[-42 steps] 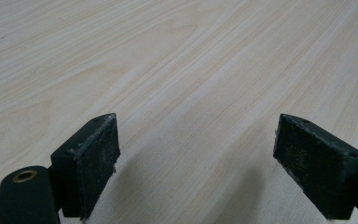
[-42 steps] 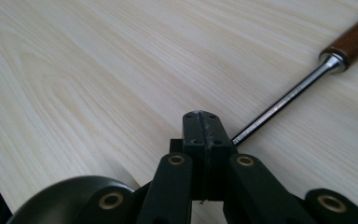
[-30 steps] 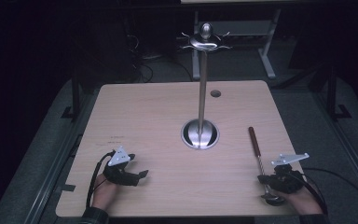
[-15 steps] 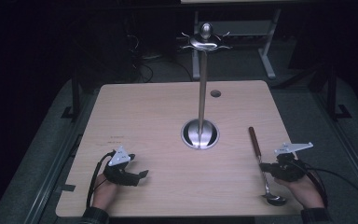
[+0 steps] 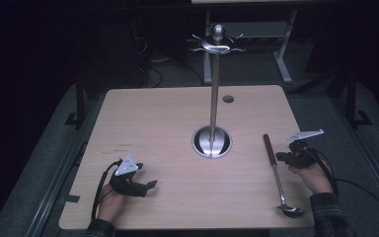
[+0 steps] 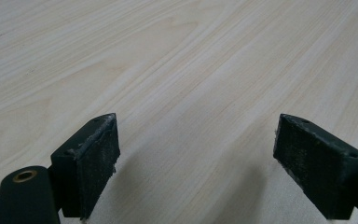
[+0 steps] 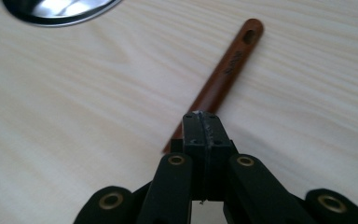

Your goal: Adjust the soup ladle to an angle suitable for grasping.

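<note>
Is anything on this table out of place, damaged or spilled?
Nothing looks damaged or spilled. One small oddity: the ladle lies flat on the table near its right edge, while the hanging stand at the centre carries nothing on its hooks.

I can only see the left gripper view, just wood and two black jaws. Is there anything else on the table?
Observer: Yes! A ladle with a brown handle lies near the right edge of the table.
Operator: Is anybody grabbing it?
Observer: The right hand-held gripper points at the brown handle with its jaws shut together and nothing between them. I cannot tell if it touches.
Operator: Where could the ladle hang?
Observer: A tall metal stand with hooks on top rises from a round base in the middle of the table.
</note>
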`<state>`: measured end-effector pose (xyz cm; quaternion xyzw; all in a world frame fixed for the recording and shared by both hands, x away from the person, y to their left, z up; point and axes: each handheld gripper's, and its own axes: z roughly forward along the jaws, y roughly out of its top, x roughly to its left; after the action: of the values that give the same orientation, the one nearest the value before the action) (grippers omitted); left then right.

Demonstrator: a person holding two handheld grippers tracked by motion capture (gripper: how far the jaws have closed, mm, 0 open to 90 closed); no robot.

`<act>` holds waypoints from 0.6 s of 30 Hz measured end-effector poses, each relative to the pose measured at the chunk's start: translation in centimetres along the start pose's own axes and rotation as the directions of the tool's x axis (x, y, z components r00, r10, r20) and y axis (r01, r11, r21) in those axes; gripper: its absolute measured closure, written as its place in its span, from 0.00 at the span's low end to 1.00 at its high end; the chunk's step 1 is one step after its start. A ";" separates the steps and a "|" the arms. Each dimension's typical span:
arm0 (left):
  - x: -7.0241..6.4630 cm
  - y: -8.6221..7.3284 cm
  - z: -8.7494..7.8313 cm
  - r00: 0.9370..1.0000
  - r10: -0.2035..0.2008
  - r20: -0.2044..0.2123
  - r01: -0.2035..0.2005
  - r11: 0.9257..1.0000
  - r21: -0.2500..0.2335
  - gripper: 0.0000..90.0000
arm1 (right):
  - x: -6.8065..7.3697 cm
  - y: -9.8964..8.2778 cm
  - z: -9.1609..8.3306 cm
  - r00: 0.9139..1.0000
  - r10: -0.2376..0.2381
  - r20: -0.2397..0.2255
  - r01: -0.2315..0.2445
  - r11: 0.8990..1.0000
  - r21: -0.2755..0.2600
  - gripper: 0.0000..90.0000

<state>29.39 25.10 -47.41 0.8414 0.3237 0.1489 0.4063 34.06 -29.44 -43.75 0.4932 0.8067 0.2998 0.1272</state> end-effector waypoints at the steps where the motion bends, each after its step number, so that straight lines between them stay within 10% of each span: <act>1: 0.0 0.0 0.0 1.000 0.005 -0.001 -0.005 1.000 0.001 0.16 | -0.2 0.2 0.2 1.000 0.008 0.006 -0.008 1.000 0.011 1.00; 18: 0.0 0.0 0.0 1.000 0.006 0.003 -0.006 1.000 0.008 0.16 | -0.6 2.5 3.4 1.000 -0.014 0.012 0.013 0.996 0.088 1.00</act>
<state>29.41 25.12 -47.37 0.8442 0.3210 0.1476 0.4031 37.83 -27.89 -45.01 0.4949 0.8214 0.2600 0.1126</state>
